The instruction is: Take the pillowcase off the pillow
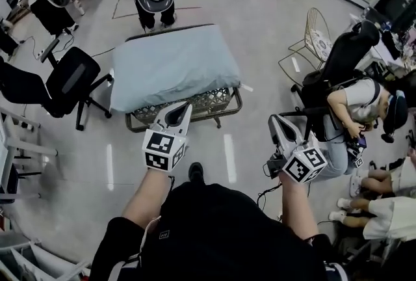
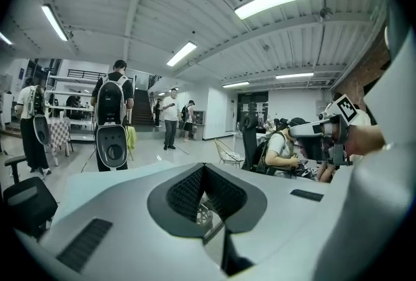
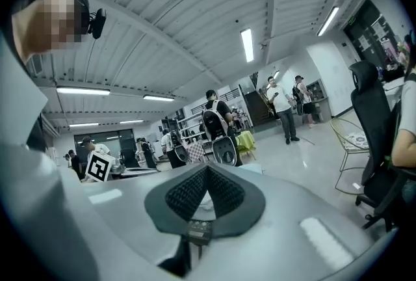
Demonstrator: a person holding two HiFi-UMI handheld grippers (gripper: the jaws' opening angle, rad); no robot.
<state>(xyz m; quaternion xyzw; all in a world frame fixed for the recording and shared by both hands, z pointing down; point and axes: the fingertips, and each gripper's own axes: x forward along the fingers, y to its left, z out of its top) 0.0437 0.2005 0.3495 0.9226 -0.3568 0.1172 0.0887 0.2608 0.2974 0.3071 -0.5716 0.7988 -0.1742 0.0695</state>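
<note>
The pillow (image 1: 170,66) lies at 12 o'clock from your left tool (image 1: 182,110), dressed in its pale blue pillowcase (image 1: 201,52). Its long axis runs 9 to 3 across your front. From your right tool (image 1: 277,122) it sits at about 10 o'clock and farther off, so I judge the left is the nearer one for the first pinch at the near edge.

Both tools are fully closed and hold nothing. The left gripper view shows only the room past its meeting pads (image 2: 187,190), and the right gripper view shows the same past its pads (image 3: 224,192). You will need to part them before you reach in. I cannot tell from here which end of the case is the open one.

The pillow covers nearly all of a low, lattice-sided surface (image 1: 221,101), whose near rim lies just ahead of the left tool's tip.

On the glossy floor (image 1: 227,162) around it, an office chair (image 1: 71,84) stands at 9 o'clock and a wire chair (image 1: 318,36) at 2. A seated person (image 1: 354,110) is at 3, close by your right arm.
</note>
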